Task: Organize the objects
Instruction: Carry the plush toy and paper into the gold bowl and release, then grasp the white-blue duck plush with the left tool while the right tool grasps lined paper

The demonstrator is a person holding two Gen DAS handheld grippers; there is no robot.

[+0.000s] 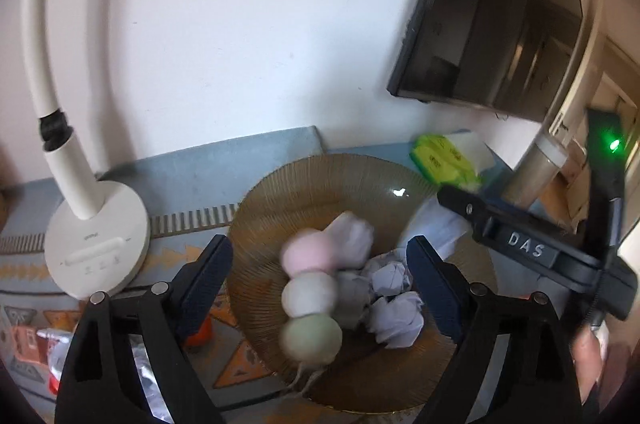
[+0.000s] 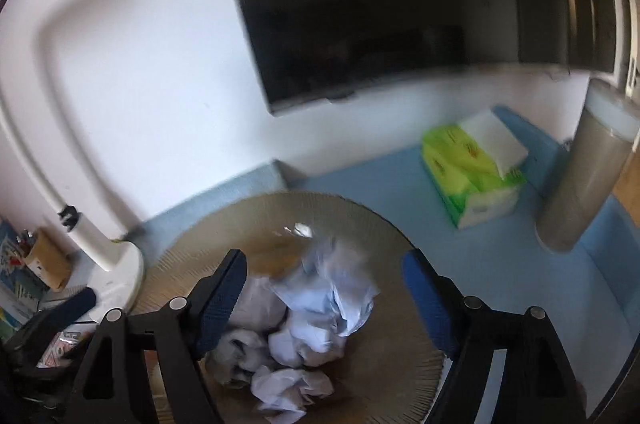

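An amber ribbed glass plate (image 1: 320,167) (image 2: 280,201) lies on a blue patterned cloth and holds several crumpled white paper balls (image 1: 396,316) (image 2: 296,340). A soft toy of three balls, pink, white and green (image 1: 310,296), shows blurred over the plate between the wide-apart fingers of my left gripper (image 1: 320,248), which is open and not touching it. My right gripper (image 2: 324,260) is open above the plate, with a blurred crumpled paper (image 2: 336,284) loose between its fingers. The right gripper's black finger (image 1: 464,203) reaches in over the plate's right rim.
A white lamp base (image 1: 96,252) (image 2: 120,264) stands left of the plate. A green tissue pack (image 1: 444,159) (image 2: 472,175) and a grey cylinder (image 2: 588,175) sit at the back right. A dark screen (image 2: 380,3) hangs on the wall. Snack packets (image 1: 48,344) lie at the lower left.
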